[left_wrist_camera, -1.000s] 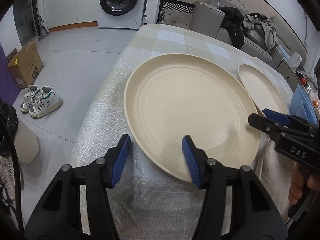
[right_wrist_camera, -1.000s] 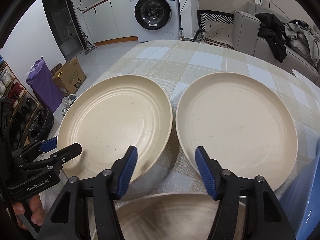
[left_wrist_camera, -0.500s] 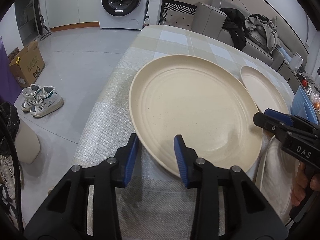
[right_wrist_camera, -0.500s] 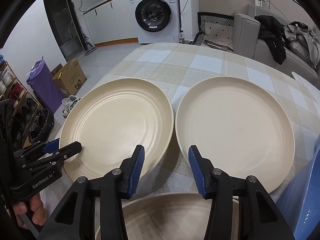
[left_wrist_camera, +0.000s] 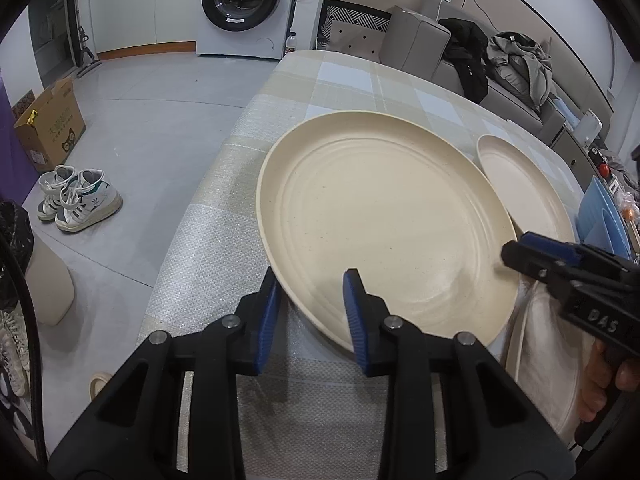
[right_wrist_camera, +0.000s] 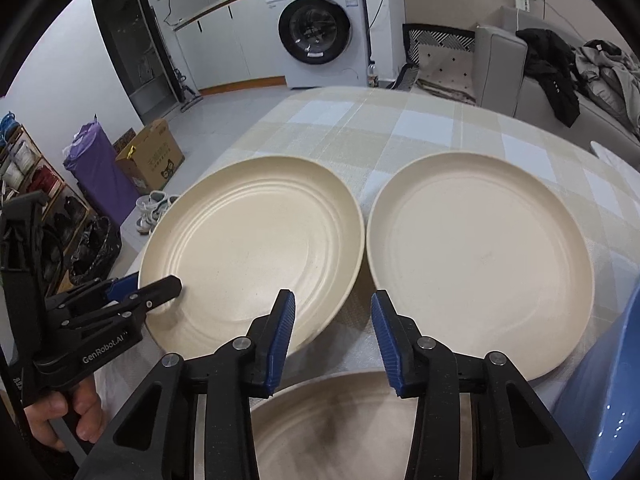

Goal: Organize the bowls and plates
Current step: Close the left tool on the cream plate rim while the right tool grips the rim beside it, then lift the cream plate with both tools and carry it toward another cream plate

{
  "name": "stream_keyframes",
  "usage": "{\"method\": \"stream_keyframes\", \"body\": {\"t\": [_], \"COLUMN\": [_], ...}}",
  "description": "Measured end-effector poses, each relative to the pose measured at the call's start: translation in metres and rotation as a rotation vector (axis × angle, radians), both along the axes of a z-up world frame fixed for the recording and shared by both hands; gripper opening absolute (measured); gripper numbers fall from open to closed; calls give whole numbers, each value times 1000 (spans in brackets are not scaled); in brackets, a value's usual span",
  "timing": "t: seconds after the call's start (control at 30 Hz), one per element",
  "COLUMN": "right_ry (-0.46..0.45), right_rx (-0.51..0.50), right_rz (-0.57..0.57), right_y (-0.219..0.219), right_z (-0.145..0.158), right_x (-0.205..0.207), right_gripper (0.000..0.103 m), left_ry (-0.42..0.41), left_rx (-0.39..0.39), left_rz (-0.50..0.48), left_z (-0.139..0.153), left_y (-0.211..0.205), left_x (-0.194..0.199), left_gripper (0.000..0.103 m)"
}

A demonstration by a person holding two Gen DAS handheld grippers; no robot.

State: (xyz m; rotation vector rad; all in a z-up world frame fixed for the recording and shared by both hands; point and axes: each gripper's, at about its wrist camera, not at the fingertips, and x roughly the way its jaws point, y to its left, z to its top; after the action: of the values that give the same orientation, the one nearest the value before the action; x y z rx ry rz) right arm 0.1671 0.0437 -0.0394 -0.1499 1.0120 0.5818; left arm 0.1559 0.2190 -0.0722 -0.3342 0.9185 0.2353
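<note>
On the checked tablecloth, my left gripper sits parted astride the ridged plate rim, not yet clamped; I'd seat deeper before closing; right gripper hangs open between plates

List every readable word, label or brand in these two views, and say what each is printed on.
"GenRobot.AI": side of the left gripper, right wrist view.
"DAS": side of the right gripper, left wrist view.
Too small or blurred to read: cardboard box print, washing machine stickers and panel.
The plates carry no text.
</note>
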Motion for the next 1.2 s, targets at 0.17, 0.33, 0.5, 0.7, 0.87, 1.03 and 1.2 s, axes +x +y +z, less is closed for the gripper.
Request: {"method": "stream_keyframes", "body": {"t": [0.17, 0.33, 0.5, 0.7, 0.87, 1.03, 1.2], "right_ry": [3, -48, -69, -85, -104, -123, -142], "right_rx": [-15, -38, -50, -37, -25, -13, -6], "right_rz": [-8, -7, -1, -5, -17, -32, -48], "right_y": [7, 12, 14, 11, 4, -4, -14], "right_z": [-14, -12, -9, 1, 15, 29, 41], "right_x": [9, 7, 3, -4, -12, -22, -31], "right_gripper": [24, 18, 17, 18, 18, 18, 18], "left_ry": [-6, -6, -11, -33, -55, -79, -100], "left_rx": [0, 23, 44, 55, 62, 70, 76], "left_rz": [2, 7, 10, 4, -9, -27, -47], "left_z": [0, 1, 6, 19, 32, 46, 61], "left_y": [2, 1, 0, -4, -10, -19, -30], "left_x": [-1, -2, -7, -15, -23, -34, -44], "left_gripper": [27, 24, 22, 22, 22, 22, 22]}}
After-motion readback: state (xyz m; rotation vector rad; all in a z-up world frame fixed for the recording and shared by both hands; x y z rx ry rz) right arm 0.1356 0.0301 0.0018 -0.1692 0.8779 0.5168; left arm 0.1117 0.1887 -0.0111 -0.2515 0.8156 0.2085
